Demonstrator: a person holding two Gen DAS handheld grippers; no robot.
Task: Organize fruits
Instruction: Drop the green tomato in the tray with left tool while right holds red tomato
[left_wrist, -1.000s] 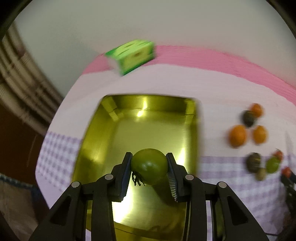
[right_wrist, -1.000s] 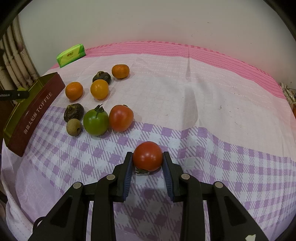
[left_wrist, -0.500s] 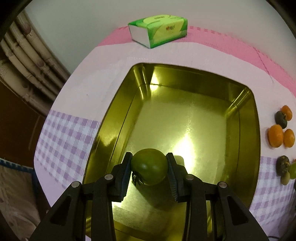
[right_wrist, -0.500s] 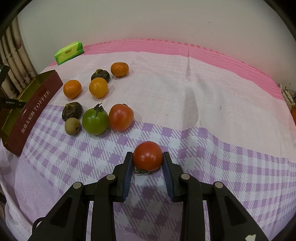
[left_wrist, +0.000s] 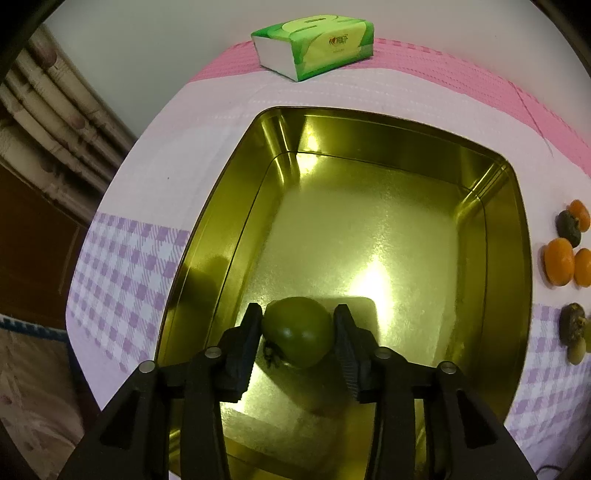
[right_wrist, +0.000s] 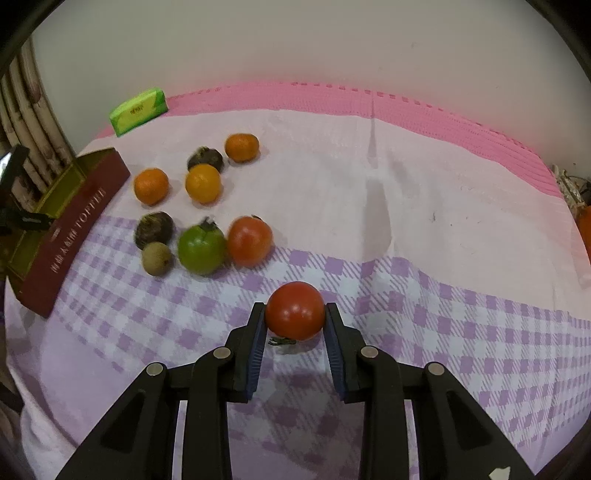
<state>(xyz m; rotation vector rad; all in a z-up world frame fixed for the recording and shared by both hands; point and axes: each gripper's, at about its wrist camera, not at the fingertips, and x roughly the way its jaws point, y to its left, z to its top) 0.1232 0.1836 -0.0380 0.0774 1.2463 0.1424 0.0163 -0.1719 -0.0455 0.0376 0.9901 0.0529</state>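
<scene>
In the left wrist view my left gripper (left_wrist: 298, 313) hangs low inside a gold tin (left_wrist: 369, 221). A green tomato (left_wrist: 297, 332) lies between its jaws, which are opening; a thin gap shows at the right pad, and the tomato seems to rest on the tin floor. In the right wrist view my right gripper (right_wrist: 295, 308) is shut on a red tomato (right_wrist: 294, 312) just above the checked cloth. Beyond it lie a green tomato (right_wrist: 201, 245), a red-orange tomato (right_wrist: 249, 242), three oranges (right_wrist: 203, 183) and several dark or brown fruits (right_wrist: 154, 229).
The tin's dark red outer wall (right_wrist: 74, 221) stands at the left of the loose fruit. A green tissue pack (left_wrist: 314, 46) lies beyond the tin near the wall. A pink and purple checked cloth (right_wrist: 406, 203) covers the table, which drops off at the left.
The left gripper has come over the tin and lower into it. Its jaws have widened a little and the green tomato sits lower between them. The right gripper and red tomato have stayed put.
</scene>
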